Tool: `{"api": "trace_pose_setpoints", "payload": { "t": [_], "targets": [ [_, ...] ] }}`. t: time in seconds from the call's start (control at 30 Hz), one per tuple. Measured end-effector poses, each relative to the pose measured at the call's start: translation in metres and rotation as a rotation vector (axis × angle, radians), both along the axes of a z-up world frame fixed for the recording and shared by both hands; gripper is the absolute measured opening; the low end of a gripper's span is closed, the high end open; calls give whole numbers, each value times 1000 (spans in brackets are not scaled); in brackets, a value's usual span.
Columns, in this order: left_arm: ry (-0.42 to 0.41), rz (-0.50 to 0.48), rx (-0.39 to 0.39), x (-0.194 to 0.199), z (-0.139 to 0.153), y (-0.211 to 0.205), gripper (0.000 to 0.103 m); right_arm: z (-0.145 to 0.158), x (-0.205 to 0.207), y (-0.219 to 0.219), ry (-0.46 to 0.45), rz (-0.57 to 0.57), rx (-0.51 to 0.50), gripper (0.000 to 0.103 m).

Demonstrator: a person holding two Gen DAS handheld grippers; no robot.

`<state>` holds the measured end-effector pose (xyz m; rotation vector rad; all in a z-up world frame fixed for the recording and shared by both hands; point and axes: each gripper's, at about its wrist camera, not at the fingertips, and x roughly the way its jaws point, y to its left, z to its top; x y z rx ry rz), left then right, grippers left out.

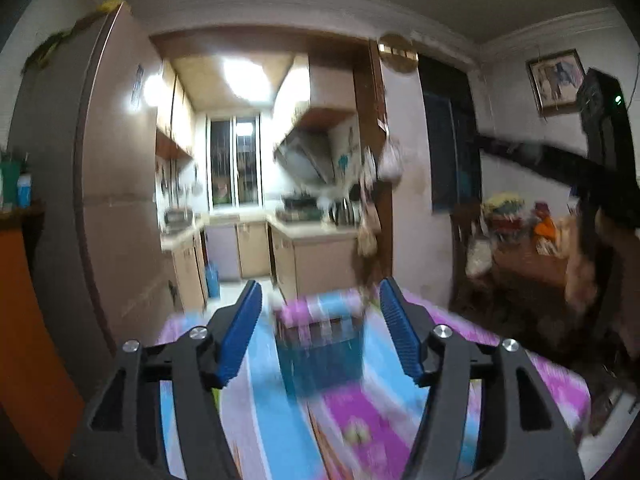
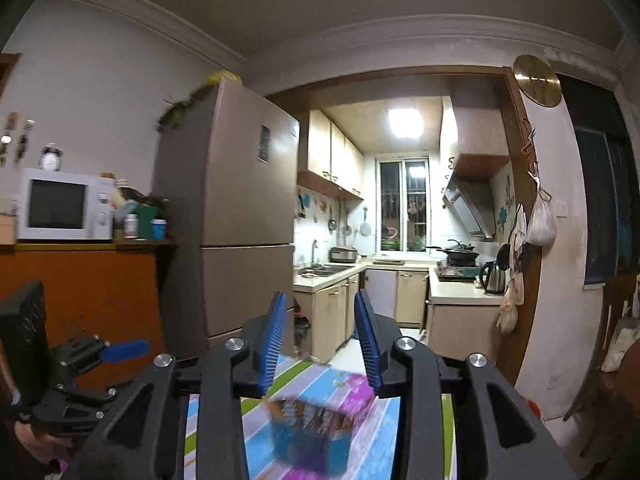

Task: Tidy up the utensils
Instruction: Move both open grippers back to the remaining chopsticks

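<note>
At the bottom centre of both wrist views, a blurred blue utensil basket (image 1: 320, 360) stands on the striped tablecloth (image 1: 248, 420). Both the left gripper (image 1: 320, 312) and right gripper (image 2: 320, 332) hang above it, jaws apart, nothing between them.

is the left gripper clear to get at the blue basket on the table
Probably yes: the left gripper is open and empty, the blue basket sits straight ahead on the striped tablecloth, and nothing shows between them, though the view is blurred.
</note>
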<state>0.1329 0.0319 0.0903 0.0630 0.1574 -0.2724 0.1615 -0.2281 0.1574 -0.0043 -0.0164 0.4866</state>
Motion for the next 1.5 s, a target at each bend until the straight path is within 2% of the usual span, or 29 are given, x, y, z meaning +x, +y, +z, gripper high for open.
{"api": "trace_pose_setpoints", "payload": {
  "t": [0.07,0.2,0.27,0.4,0.47,0.57,0.73,0.87,0.97,1.03,1.17,1.27,1.43,1.5],
  "targets": [
    [85,-2,6,-22,-49,2,59,-35,-29,-11,32,-3,3,40],
    [269,14,-17,-33,-127,4,59,-115,-68,-23,153,-37,-3,40],
    [321,1,-35,-35,-147,1,59,-153,-81,-28,227,-60,7,40],
    [343,-20,-14,-39,-174,-15,59,-214,-99,-26,323,-109,-21,40],
    [336,-20,24,-40,-187,-26,59,-235,-105,-23,357,-118,-29,40],
    [350,-15,27,-38,-199,-33,56,-261,-110,-18,407,-130,-50,40],
    [331,-8,44,-41,-201,-39,48,-275,-116,-10,425,-126,-45,40],
    [303,26,36,-47,-192,-26,48,-275,-118,7,417,-83,-54,40],
    [371,79,48,-29,-194,-11,46,-271,-116,12,409,-67,-39,40],
    [423,89,54,-17,-197,-5,39,-268,-116,10,398,-71,-28,40],
    [498,55,83,-1,-202,-6,33,-262,-116,3,380,-96,-18,40],
    [510,51,86,6,-203,-7,33,-260,-116,-3,378,-113,-12,40],
    [516,53,79,14,-204,-11,21,-264,-115,-10,374,-139,-3,40],
    [504,61,88,12,-205,-13,21,-267,-115,-11,374,-147,-6,39]
  ]
}}
